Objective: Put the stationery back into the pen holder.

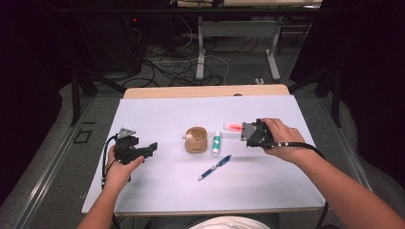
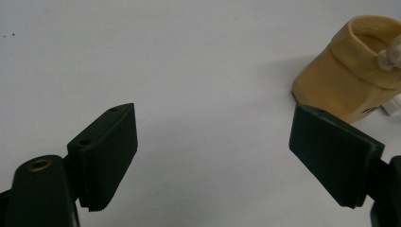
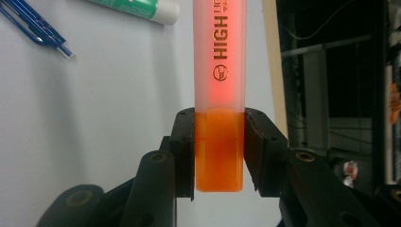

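Right gripper (image 1: 244, 132) clamped on orange highlighter (image 1: 233, 126); left gripper (image 1: 152, 147) spread wide, empty.
High view: highlighter is carried above the table (image 1: 157, 114), right of the tan cup (image 1: 196, 140), likely its destination. Left gripper view: cup (image 2: 352, 71) is framed ahead. Right gripper view: highlighter (image 3: 220, 90) is pinched by its cap end.

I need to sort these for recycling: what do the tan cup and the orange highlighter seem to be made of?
Tan cup: looks like soft, matte rubber or silicone, with a rolled rim; hard to be sure. Orange highlighter: translucent, glossy plastic that light glows through, with a printed label.
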Demonstrator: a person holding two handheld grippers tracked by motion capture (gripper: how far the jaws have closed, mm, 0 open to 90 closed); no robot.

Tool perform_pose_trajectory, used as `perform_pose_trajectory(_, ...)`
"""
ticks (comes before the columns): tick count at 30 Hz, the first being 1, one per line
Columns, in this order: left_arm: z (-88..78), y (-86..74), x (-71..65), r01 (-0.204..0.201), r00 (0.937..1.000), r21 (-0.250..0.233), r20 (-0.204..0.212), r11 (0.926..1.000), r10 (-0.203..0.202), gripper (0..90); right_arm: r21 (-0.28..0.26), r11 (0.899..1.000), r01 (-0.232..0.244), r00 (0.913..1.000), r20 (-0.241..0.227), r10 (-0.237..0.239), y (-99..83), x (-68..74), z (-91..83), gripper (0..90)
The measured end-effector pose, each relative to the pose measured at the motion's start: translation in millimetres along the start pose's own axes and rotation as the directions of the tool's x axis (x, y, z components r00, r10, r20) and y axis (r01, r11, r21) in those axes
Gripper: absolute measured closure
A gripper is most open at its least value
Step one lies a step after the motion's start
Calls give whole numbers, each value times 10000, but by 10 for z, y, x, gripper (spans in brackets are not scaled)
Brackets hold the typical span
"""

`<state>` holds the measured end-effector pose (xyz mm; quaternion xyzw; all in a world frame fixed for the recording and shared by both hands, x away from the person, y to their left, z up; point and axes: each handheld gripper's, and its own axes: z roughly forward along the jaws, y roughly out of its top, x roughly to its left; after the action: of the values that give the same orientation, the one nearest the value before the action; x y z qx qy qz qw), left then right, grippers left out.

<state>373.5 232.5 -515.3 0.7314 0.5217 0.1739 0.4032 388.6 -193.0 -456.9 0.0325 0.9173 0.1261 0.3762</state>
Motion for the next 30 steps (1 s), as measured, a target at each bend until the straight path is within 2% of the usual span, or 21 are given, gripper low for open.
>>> perform_pose_trajectory(1, -6, 14, -14, -12, 10000, -53, 57, 10000, 13, 167, -174, 9997, 180, 9998, 113, -178, 10, 8, -3, 668)
perform_pose_trajectory(4, -26, 69, -66, -91, 9997, -53, 213, 9999, 92, 188, -149, 9956, 925, 9945, 507, -916, 43, 16, -39, 668)
perform_pose_trajectory(7, -50, 132, -141, -173, 9989, -155, 443, 9997, 180, 233, -64, 9882, 1529, 9852, 790, -1520, 84, 23, -86, 668)
perform_pose_trajectory(9, -73, 177, -172, -469, 9973, -72, 571, 9989, 472, 267, -198, 9812, 1922, 9774, 940, -1895, 114, 27, -106, 668)
perform_pose_trajectory(10, -75, 198, -203, -530, 9968, -167, 586, 9985, 539, 280, -162, 9727, 2316, 9678, 1050, -2287, 130, 22, -117, 668)
perform_pose_trajectory(11, -89, 227, -223, -764, 9950, -129, 632, 9970, 771, 292, -143, 9722, 2338, 9668, 1094, -2309, 147, 39, -134, 668)
perform_pose_trajectory(13, -112, 284, -266, -1044, 9913, -210, 784, 9943, 1057, 301, -148, 9585, 2846, 9517, 1240, -2807, 182, 50, -156, 668)
perform_pose_trajectory(15, -126, 336, -306, -1273, 9875, -280, 896, 9915, 1293, 309, -55, 9522, 3054, 9442, 1313, -3021, 211, 80, -177, 668)
perform_pose_trajectory(16, -133, 364, -319, -1402, 9852, -284, 952, 9897, 1423, 309, -103, 9414, 3371, 9335, 1333, -3328, 233, 78, -179, 668)
perform_pose_trajectory(17, -135, 384, -334, -1467, 9832, -368, 1039, 9885, 1498, 312, -88, 9371, 3488, 9287, 1378, -3444, 245, 95, -182, 668)
perform_pose_trajectory(18, -144, 408, -342, -1592, 9802, -323, 1137, 9867, 1618, 316, -28, 9381, 3465, 9288, 1412, -3426, 251, 123, -187, 668)
perform_pose_trajectory(19, -142, 424, -363, -1565, 9803, -424, 1153, 9868, 1604, 317, -1, 9289, 3704, 9198, 1394, -3668, 269, 127, -191, 668)
perform_pose_trajectory(21, -147, 454, -396, -1716, 9769, -471, 1212, 9840, 1762, 320, 25, 9172, 3985, 9079, 1411, -3948, 292, 155, -190, 667)
perform_pose_trajectory(22, -156, 472, -401, -2017, 9712, -445, 1205, 9784, 2057, 321, 60, 9093, 4160, 8998, 1416, -4126, 302, 165, -188, 668)
perform_pose_trajectory(23, -153, 479, -418, -1992, 9711, -537, 1231, 9785, 2045, 321, 73, 9060, 4232, 8960, 1452, -4197, 306, 192, -184, 668)
perform_pose_trajectory(24, -154, 484, -428, -1965, 9712, -543, 1265, 9790, 2020, 320, 140, 8976, 4405, 8876, 1431, -4378, 316, 199, -184, 668)
perform_pose_trajectory(25, -156, 493, -434, -2028, 9688, -481, 1353, 9780, 2075, 320, 161, 8950, 4458, 8841, 1488, -4430, 320, 211, -185, 668)
perform_pose_trajectory(26, -149, 490, -452, -1813, 9722, -510, 1412, 9821, 1868, 322, 210, 8875, 4604, 8763, 1492, -4581, 327, 224, -184, 668)
perform_pose_trajectory(27, -145, 492, -457, -1812, 9713, -445, 1484, 9824, 1858, 332, 188, 8843, 4665, 8733, 1489, -4638, 331, 234, -181, 668)
perform_pose_trajectory(28, -146, 497, -459, -1859, 9694, -325, 1572, 9820, 1887, 339, 211, 8758, 4822, 8640, 1538, -4794, 339, 240, -183, 668)
perform_pose_trajectory(30, -128, 497, -468, -1784, 9668, -204, 1824, 9837, 1791, 375, 334, 8667, 4978, 8566, 1377, -4973, 358, 258, -197, 668)
